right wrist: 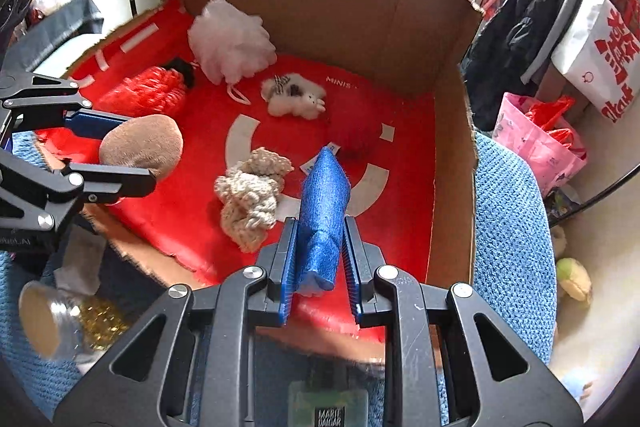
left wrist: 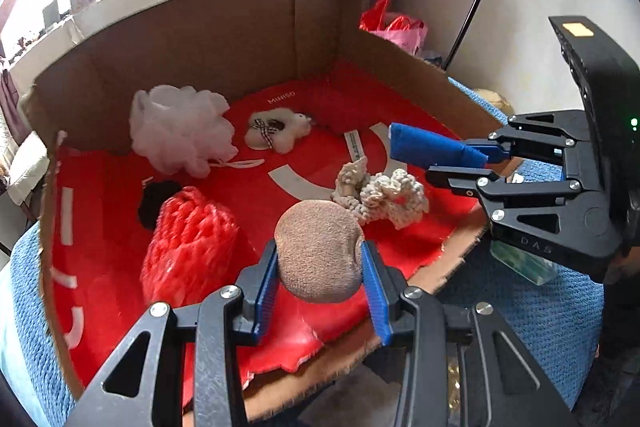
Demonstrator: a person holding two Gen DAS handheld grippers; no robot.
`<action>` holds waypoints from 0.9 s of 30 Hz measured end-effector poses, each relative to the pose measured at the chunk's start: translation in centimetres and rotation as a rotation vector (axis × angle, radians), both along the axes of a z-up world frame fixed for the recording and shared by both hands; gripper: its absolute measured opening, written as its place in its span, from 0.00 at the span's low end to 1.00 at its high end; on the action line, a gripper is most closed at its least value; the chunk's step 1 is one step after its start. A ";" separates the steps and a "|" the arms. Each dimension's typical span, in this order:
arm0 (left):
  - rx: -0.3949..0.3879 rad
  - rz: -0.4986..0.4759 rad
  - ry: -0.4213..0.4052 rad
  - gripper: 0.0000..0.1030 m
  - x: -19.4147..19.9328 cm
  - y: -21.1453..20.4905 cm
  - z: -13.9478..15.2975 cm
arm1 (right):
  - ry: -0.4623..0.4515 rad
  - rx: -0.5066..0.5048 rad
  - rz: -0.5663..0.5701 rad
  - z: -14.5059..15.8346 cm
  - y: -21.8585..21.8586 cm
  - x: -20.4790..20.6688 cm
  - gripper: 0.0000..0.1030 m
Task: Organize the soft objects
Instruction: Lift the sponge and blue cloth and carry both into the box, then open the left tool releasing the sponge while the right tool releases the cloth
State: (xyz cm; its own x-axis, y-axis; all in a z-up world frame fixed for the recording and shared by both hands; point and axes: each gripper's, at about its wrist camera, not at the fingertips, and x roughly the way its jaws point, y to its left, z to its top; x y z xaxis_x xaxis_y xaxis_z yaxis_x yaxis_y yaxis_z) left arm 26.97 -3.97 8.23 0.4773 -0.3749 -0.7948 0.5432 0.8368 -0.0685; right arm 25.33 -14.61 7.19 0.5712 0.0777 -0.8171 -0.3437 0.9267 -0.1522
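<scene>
1. The left gripper [left wrist: 320, 267] pinches a round tan-brown felt-like pad [left wrist: 318, 251] by its two edges, held over the near edge of the brown cardboard box with a red liner [left wrist: 240, 27]. It's soft, so it could squash and squirt out of the pads before it's over the floor of the box.
2. The right gripper [right wrist: 320, 251] is pressed tight on a blue foam-like roll [right wrist: 325, 203] that sticks out far past the fingertips (lots of overhang), over the near right part of the box. I'd guess that free end could swing and knock the cream knitted scrunchie [right wrist: 250, 197] lying just beyond it.
3. Both claws hang close together at the near side, so they might bump when letting go.
4. The near cardboard edge looks torn and low; a drop too near it could roll off onto the blue woven cover [right wrist: 512, 211].
5. A red mesh foam sleeve [left wrist: 190, 251] sits just left of the pad, the white bath pouf [left wrist: 180, 131] and small white plush toy [left wrist: 276, 131] far back, so free floor is limited.
</scene>
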 end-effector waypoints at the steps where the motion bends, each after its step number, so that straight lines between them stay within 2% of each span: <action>1: 0.003 -0.003 0.009 0.41 0.4 -0.2 -0.2 | 0.011 -0.010 0.001 -0.1 0.1 0.3 0.20; 11: 0.059 -0.007 0.092 0.42 3.1 -1.6 -2.4 | 0.095 -0.057 0.014 -1.8 0.5 2.2 0.20; 27: 0.094 -0.007 0.097 0.52 3.6 -2.4 -3.4 | 0.130 -0.057 0.008 -2.4 0.4 2.6 0.21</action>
